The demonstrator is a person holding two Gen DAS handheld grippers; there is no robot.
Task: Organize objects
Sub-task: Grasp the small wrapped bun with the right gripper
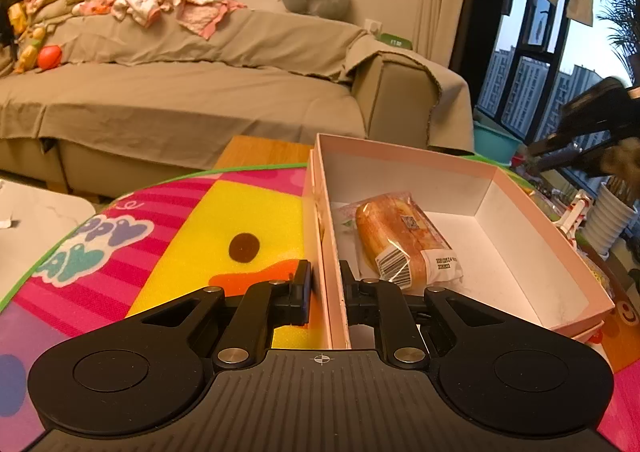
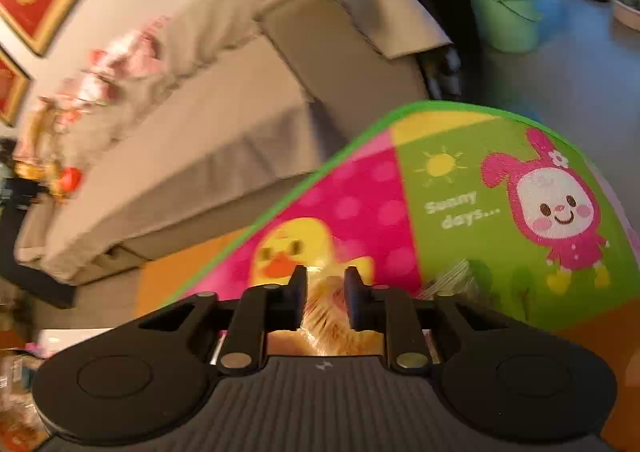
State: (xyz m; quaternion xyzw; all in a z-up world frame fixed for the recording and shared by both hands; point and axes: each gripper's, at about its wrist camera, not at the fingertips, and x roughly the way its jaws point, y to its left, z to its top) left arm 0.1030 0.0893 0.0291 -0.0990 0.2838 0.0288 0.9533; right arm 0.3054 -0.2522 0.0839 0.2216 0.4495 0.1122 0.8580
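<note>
Pink box (image 1: 520, 188): its near left wall is pinched between the fingers of the left gripper (image 1: 325, 286).
Wrapped bread (image 1: 404, 240): laid inside the box, just beyond the left gripper, right of the held wall.
Right gripper (image 2: 325, 292): clamped on an orange, blurred packet (image 2: 326, 316), held above the play mat (image 2: 460, 220).
Sofa (image 1: 200, 92): seen beyond the mat.

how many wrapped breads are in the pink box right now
1: a wrapped bread loaf lies against the pink box's left wall, near the left tool. The near corner is hidden behind the tool.
</note>
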